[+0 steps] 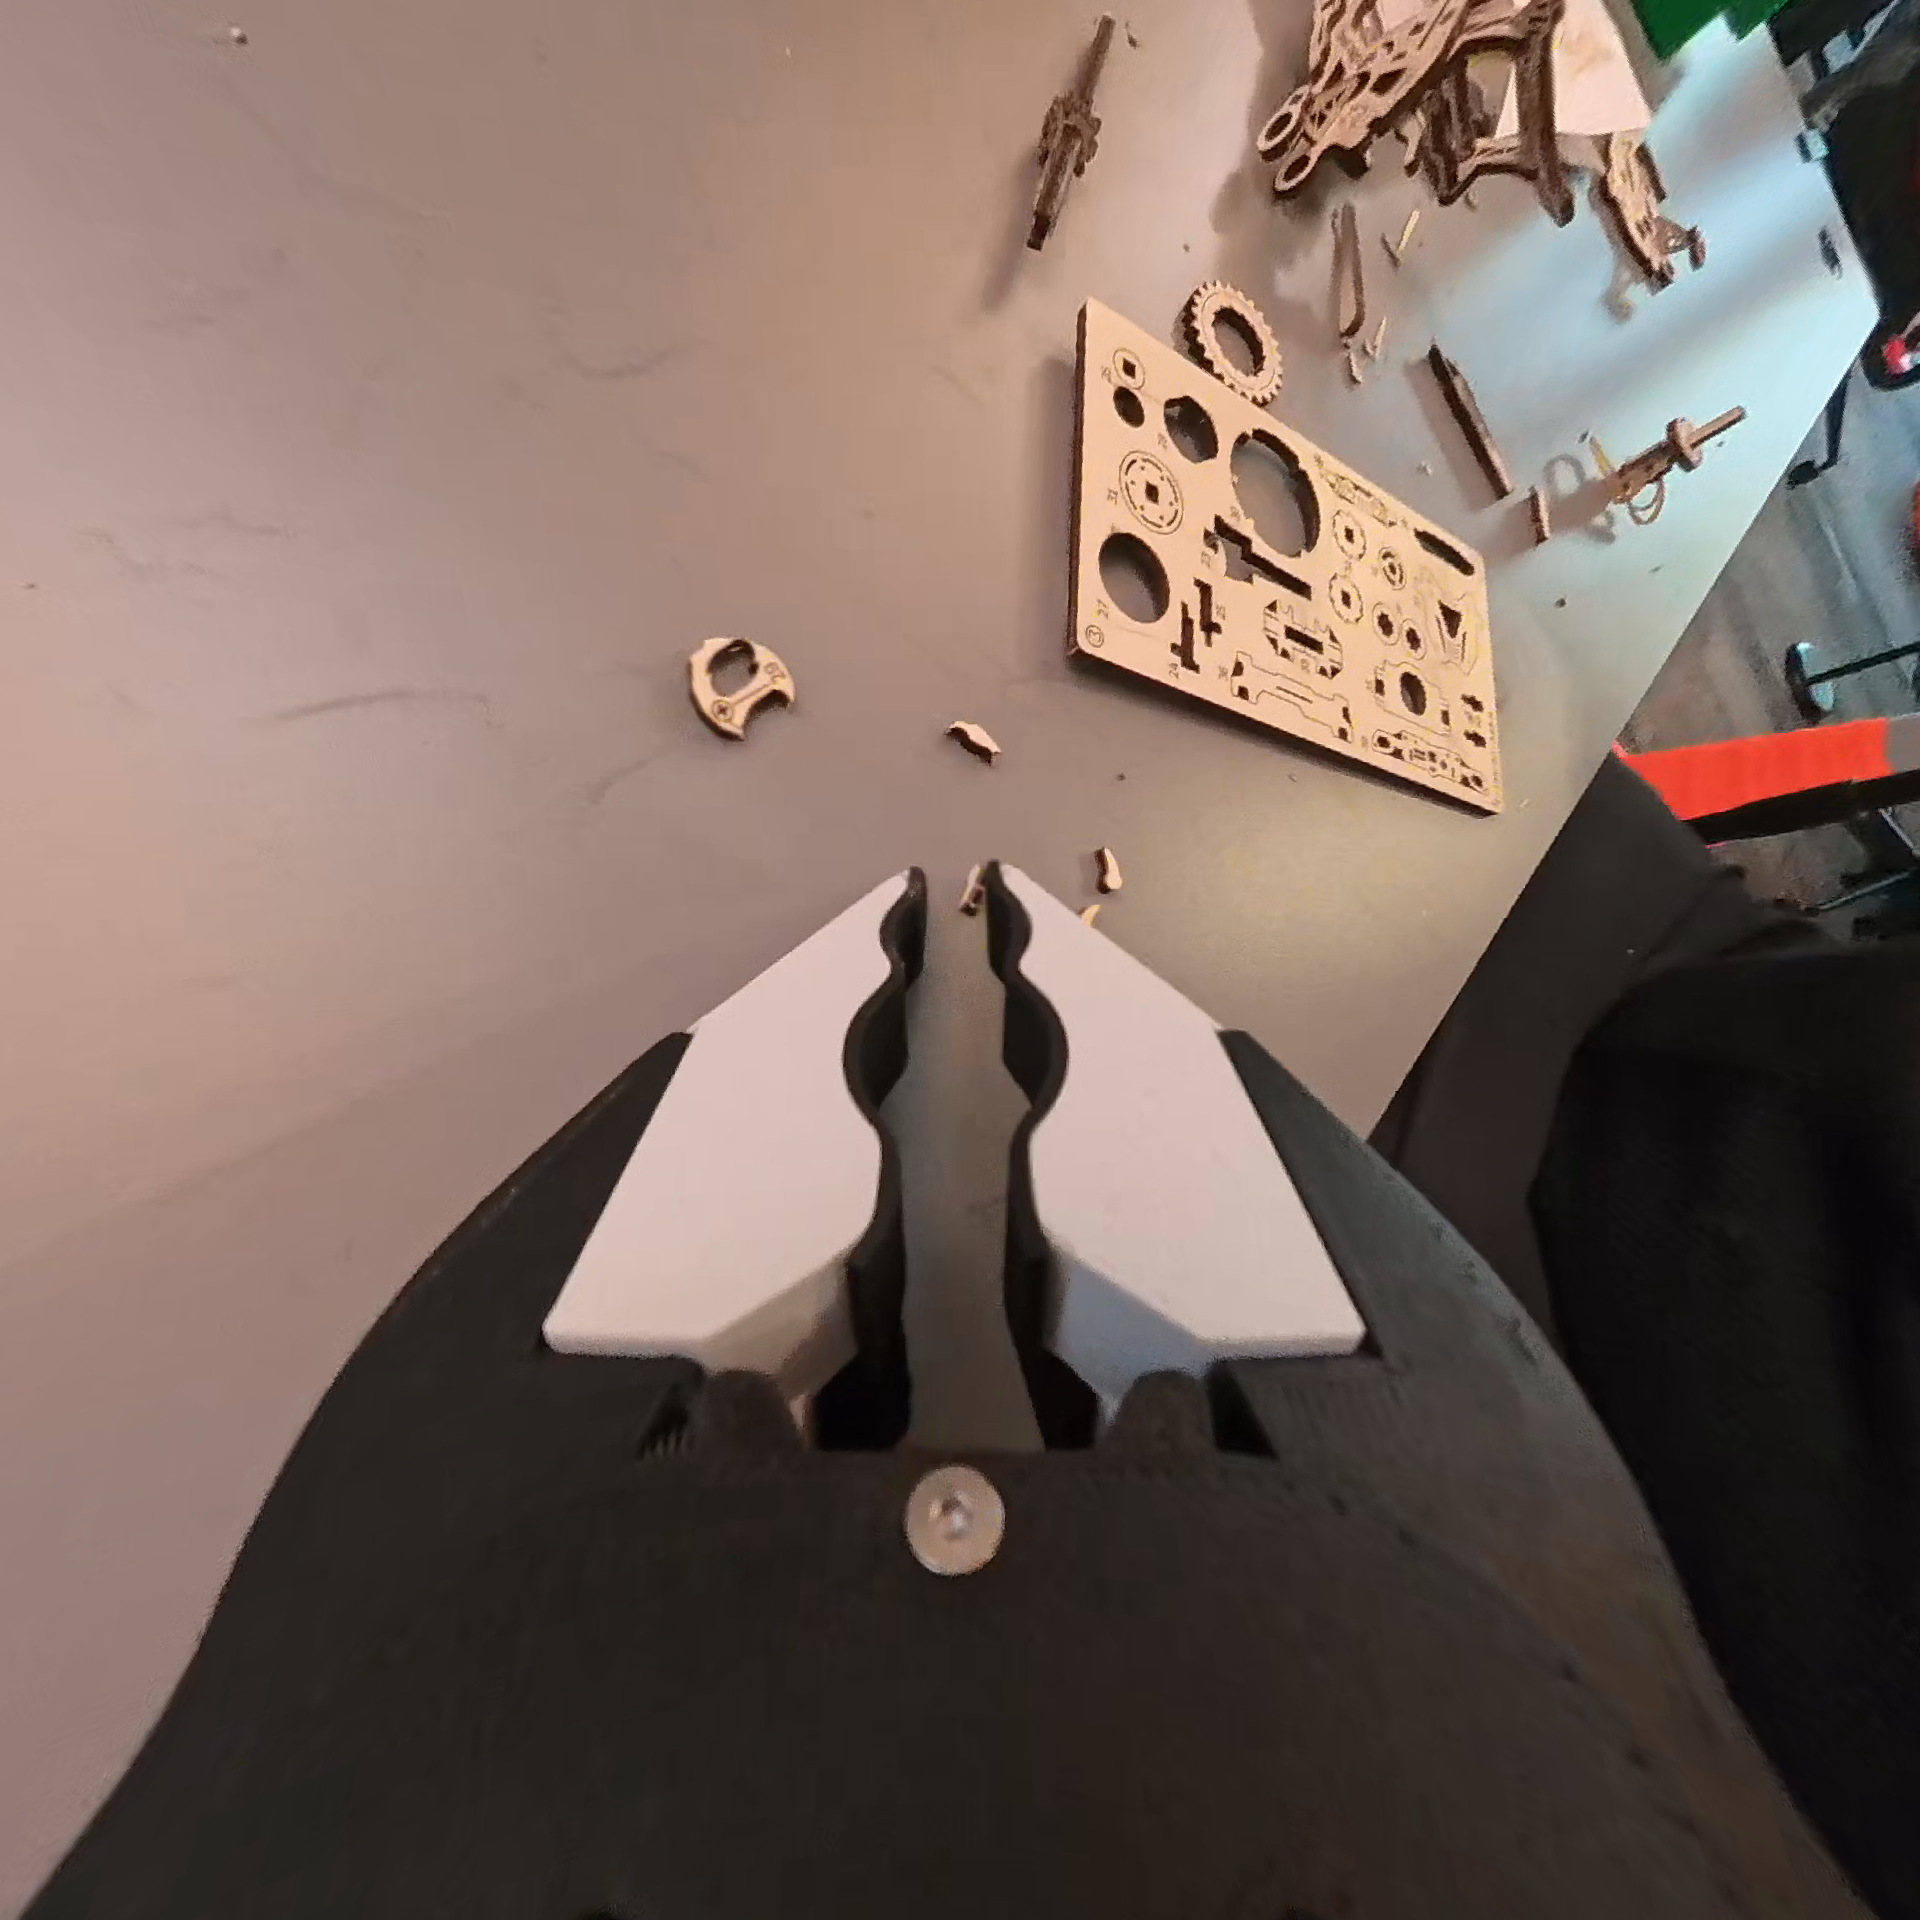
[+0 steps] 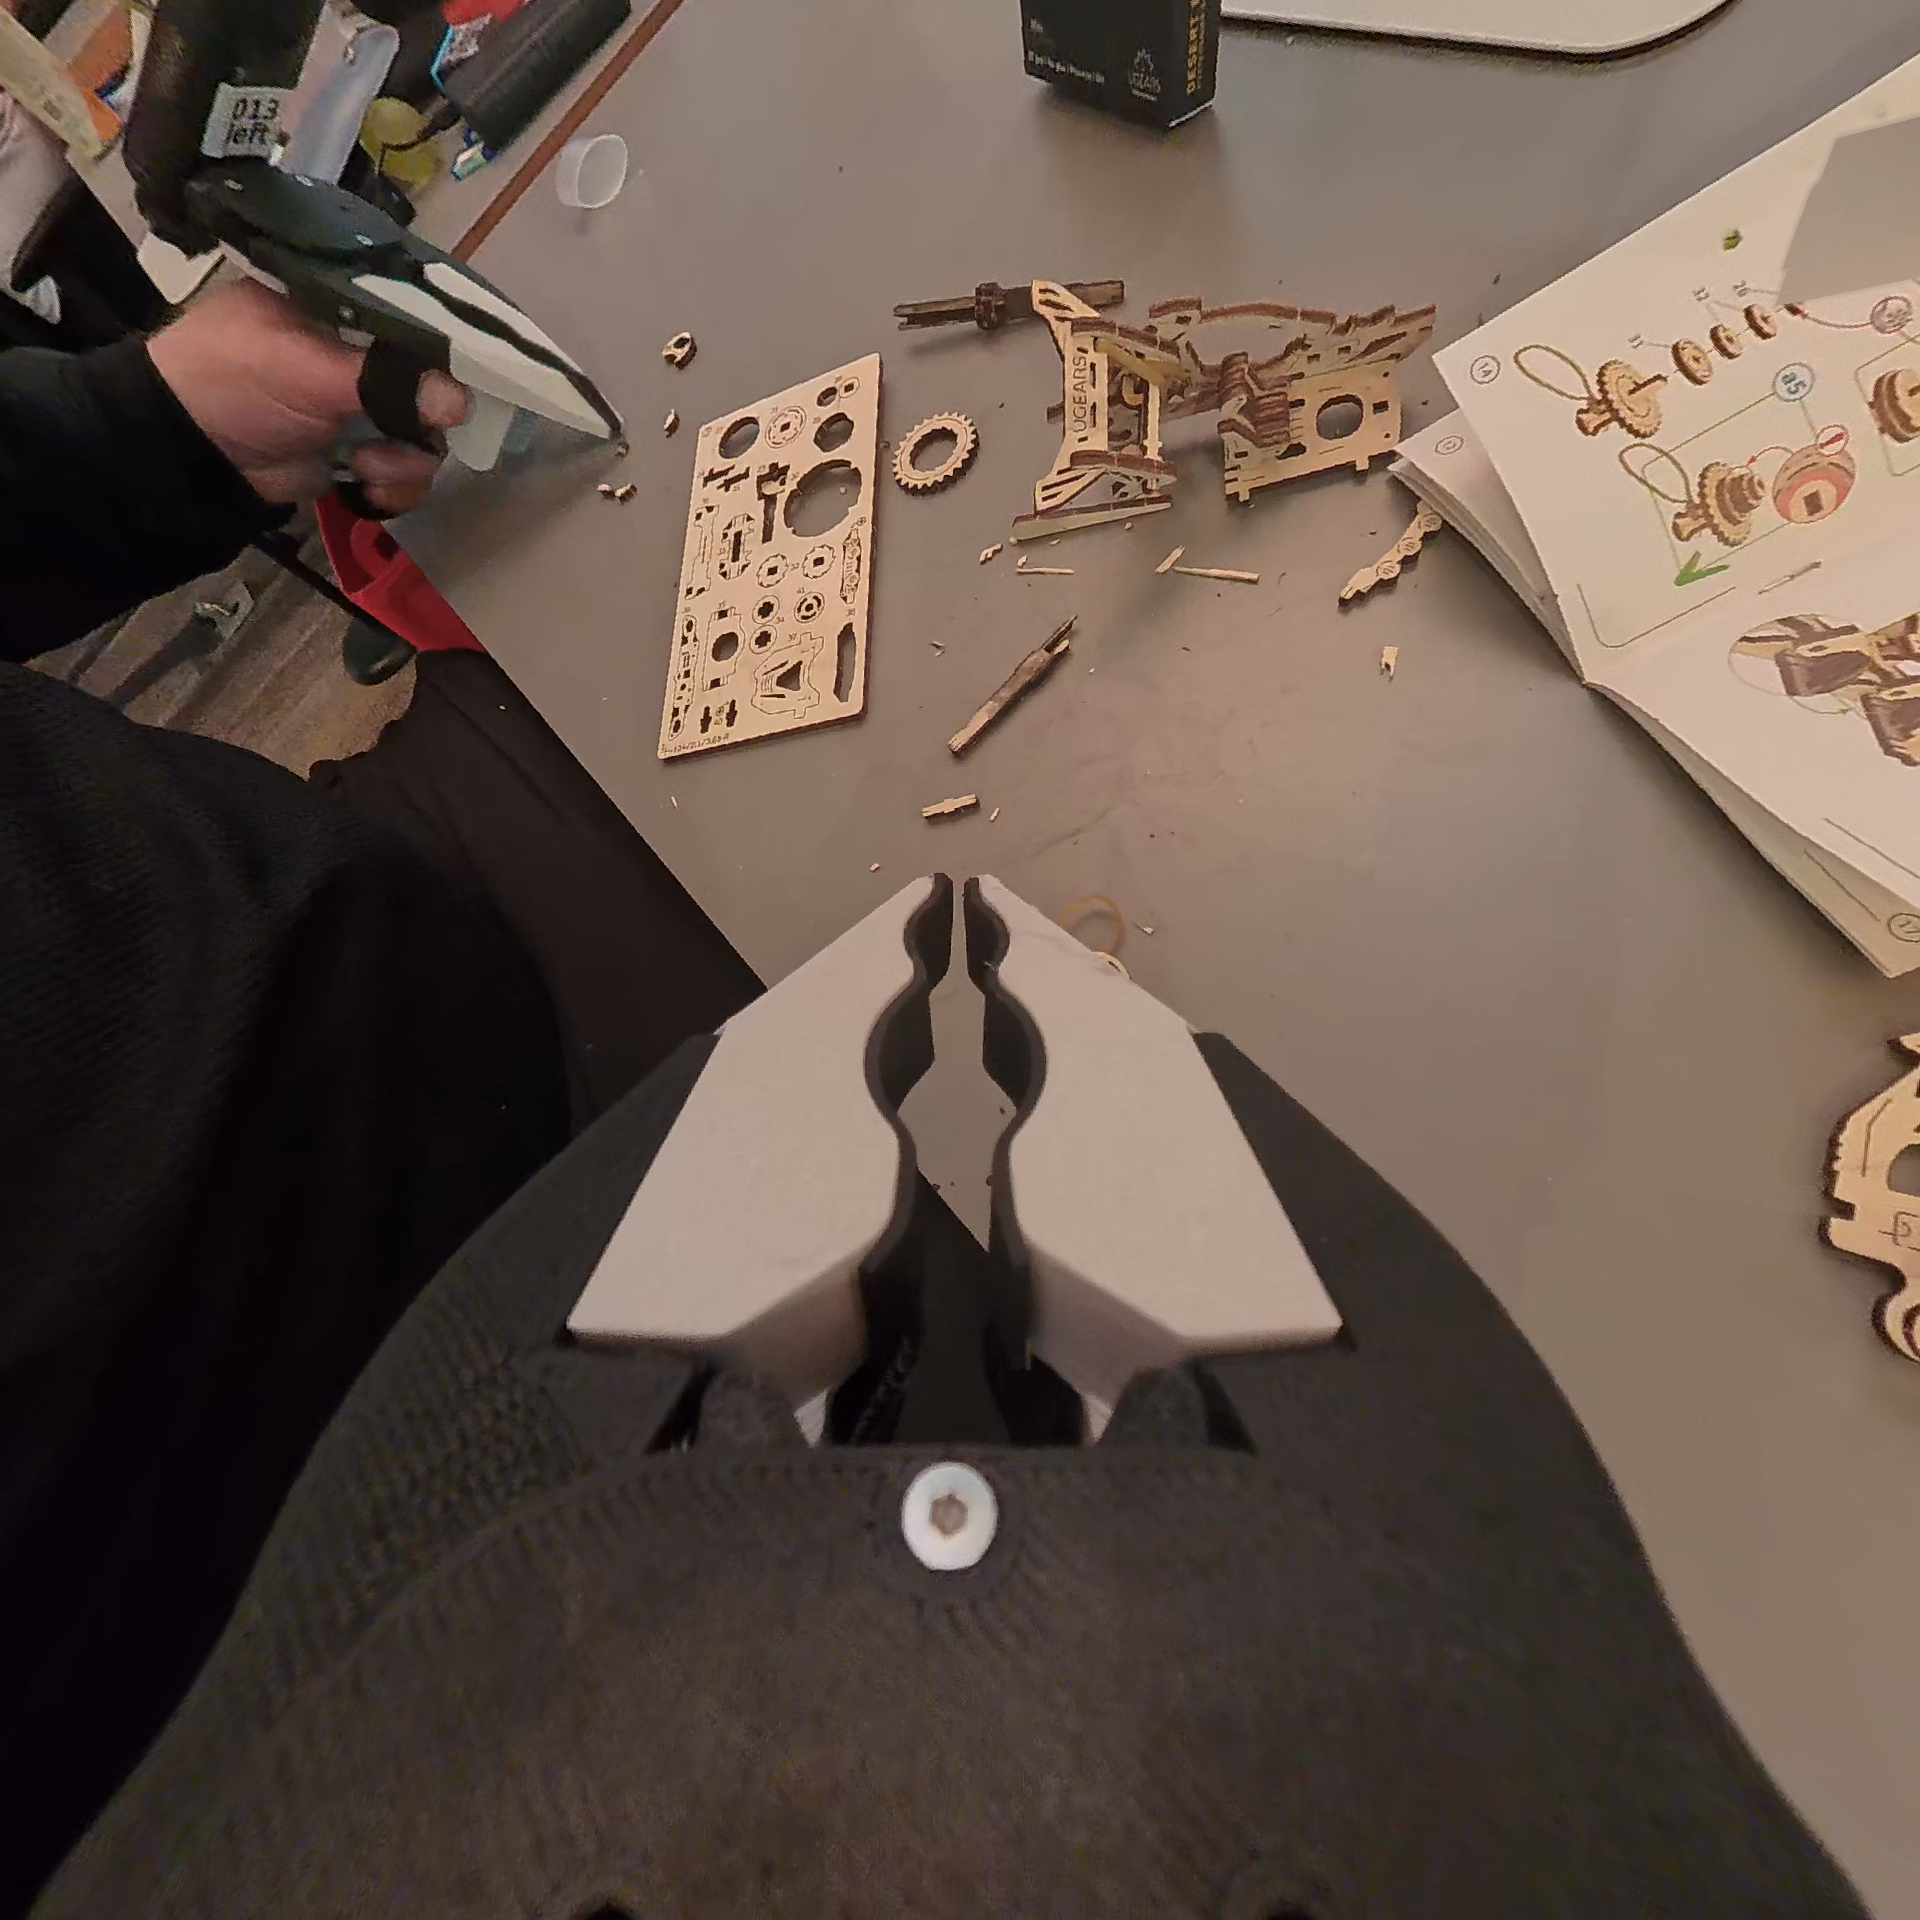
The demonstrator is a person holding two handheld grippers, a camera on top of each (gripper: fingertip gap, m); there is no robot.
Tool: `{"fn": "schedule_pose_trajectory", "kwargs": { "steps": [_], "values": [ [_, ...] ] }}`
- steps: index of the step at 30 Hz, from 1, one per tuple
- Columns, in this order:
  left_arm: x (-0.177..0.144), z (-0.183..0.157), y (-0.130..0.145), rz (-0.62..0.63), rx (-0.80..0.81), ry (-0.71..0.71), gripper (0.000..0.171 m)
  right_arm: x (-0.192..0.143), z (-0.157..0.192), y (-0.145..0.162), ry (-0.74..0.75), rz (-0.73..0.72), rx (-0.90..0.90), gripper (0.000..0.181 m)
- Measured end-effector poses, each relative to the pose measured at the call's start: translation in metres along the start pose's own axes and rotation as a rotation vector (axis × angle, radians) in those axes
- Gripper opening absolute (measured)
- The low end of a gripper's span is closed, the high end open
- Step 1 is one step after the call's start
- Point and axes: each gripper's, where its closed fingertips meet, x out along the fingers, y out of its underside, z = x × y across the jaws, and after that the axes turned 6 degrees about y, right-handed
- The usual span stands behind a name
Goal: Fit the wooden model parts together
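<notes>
Wooden parts sheet (image 2: 774,561), engraved numbers, printed booklet (image 2: 1704,499)

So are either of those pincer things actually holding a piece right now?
The right gripper holds nothing. The left gripper has a tiny wooden chip at its tips on the table, but whether it is pinched cannot be told.

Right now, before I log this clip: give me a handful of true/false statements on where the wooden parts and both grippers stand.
1. The toothed gear lies between the punched sheet and the part-built model. True.
2. The right gripper grips the gear. False: it holds nothing.
3. The left gripper has its tips down among small wooden scraps. True.
4. The instruction booklet is shut. False: it lies open.
</notes>
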Motion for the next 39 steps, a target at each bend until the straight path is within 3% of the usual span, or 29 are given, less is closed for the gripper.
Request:
{"fn": "schedule_pose_trajectory", "kwargs": {
  "steps": [4,12,21,28,35,39],
  "values": [
    [-0.004,-0.007,-0.005,-0.045,0.012,0.032,0.016,0.002,0.001,0.001,-0.005,0.007,-0.002,0.0],
    [-0.002,0.0,-0.005,0.024,0.23,-0.138,0.011,0.003,0.003,0.001,-0.007,0.007,-0.005,0.0],
    [0.001,0.008,-0.003,0.028,0.203,-0.143,0.006,-0.001,0.002,-0.001,-0.003,0.0,-0.007,0.0],
    [0.003,0.006,-0.002,0.039,0.325,-0.191,0.016,-0.001,0.001,0.0,-0.001,0.0,-0.004,0.0],
    [0.003,0.008,-0.004,0.036,0.321,-0.201,0.018,0.0,0.001,0.001,-0.004,0.003,-0.005,0.0],
    [0.001,0.016,-0.006,0.045,0.322,-0.255,0.004,-0.001,0.001,0.0,-0.002,0.001,-0.004,0.0]
  ]
}}
